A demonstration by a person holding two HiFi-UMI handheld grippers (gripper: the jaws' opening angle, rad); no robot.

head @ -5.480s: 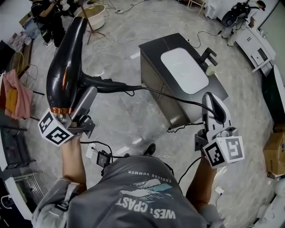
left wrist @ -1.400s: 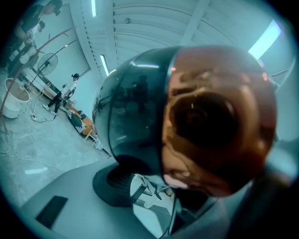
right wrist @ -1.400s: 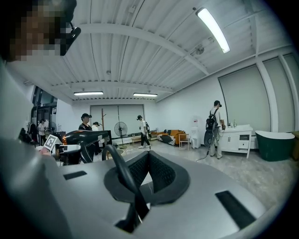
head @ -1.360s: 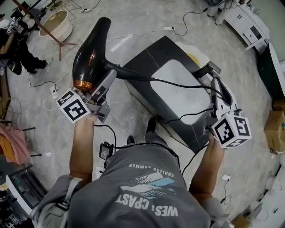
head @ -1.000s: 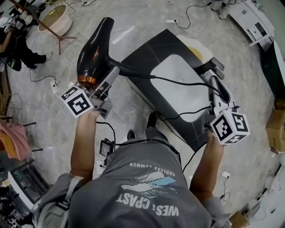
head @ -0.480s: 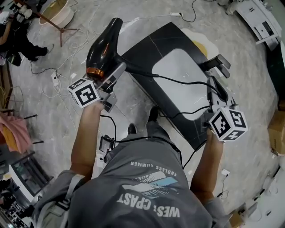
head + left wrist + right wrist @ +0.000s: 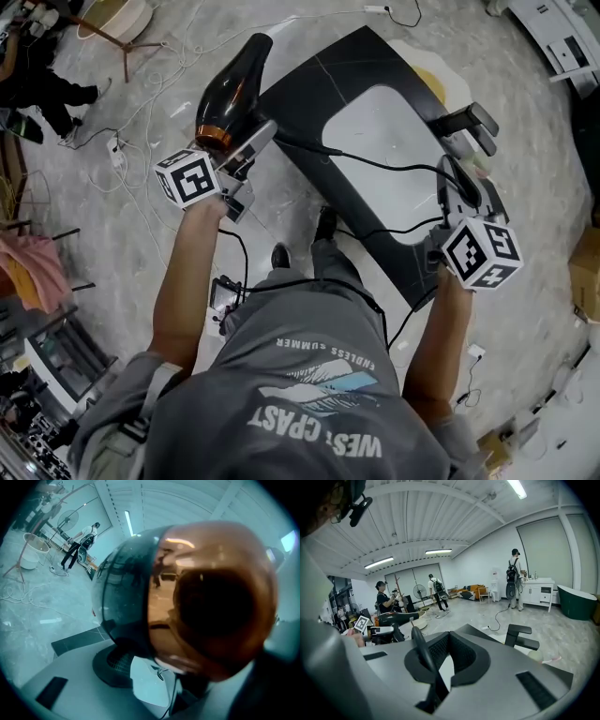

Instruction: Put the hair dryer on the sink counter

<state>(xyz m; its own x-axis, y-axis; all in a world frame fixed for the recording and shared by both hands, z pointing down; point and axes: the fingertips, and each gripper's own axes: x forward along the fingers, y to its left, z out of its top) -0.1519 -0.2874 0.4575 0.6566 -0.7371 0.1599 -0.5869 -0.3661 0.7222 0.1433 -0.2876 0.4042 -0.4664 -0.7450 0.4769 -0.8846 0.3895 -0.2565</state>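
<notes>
A black hair dryer (image 7: 230, 98) with a copper ring hangs in the air just off the left corner of the black sink counter (image 7: 319, 84). My left gripper (image 7: 258, 141) is shut on its handle. In the left gripper view the dryer's copper back end (image 7: 211, 602) fills the frame. Its black cord (image 7: 375, 167) runs across the white basin (image 7: 389, 136) to my right gripper (image 7: 457, 183), which is shut on it above the counter's right side. In the right gripper view the cord (image 7: 423, 658) passes between the closed jaws, with the dryer (image 7: 401, 617) far off at the left.
A black faucet (image 7: 469, 122) stands at the basin's far side. Loose cables (image 7: 141, 103) lie on the marble floor to the left. A person (image 7: 37, 75) stands at the upper left, and others (image 7: 514, 578) stand across the room. A white cabinet (image 7: 572, 37) is at the top right.
Over the last seconds the counter has come closer and now lies directly below. The dryer has come right and lower toward the counter's left corner. Both grips are unchanged.
</notes>
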